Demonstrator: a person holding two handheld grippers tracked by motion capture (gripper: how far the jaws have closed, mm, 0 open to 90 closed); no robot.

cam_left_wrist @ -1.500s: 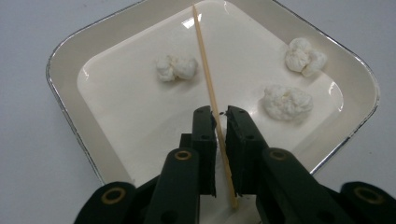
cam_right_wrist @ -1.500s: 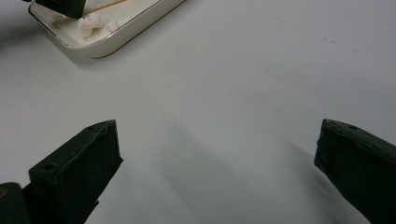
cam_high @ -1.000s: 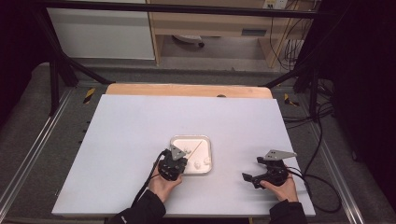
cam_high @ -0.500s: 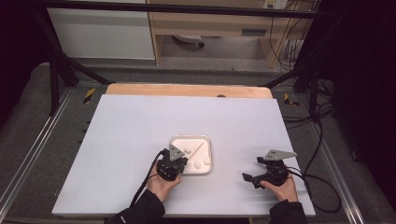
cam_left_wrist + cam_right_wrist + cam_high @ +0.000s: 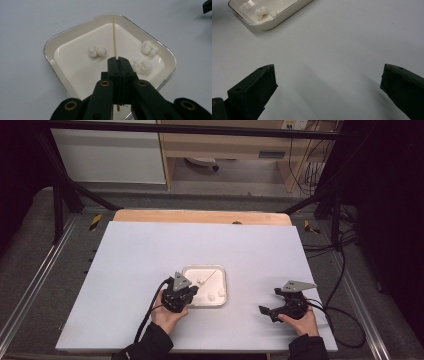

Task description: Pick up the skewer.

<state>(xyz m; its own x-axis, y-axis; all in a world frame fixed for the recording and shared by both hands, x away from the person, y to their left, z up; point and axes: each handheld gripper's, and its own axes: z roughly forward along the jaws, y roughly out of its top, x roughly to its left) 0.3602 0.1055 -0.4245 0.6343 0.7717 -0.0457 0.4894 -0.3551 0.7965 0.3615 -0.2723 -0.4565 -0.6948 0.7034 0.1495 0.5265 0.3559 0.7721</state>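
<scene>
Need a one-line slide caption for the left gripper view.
Left gripper shut on a thin wooden skewer, held above a shallow cream square dish holding three white fluffy clumps.

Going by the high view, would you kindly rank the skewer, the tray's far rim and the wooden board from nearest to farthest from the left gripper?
1. Skewer: clamped in the left gripper, slanting across the tray.
2. Tray's far rim: just beyond the gripper.
3. Wooden board: along the table's far edge.

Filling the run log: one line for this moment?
left gripper: shut on thin wooden stick | over square white tray | three white fluffy lumps inside | right gripper: open, idle
</scene>
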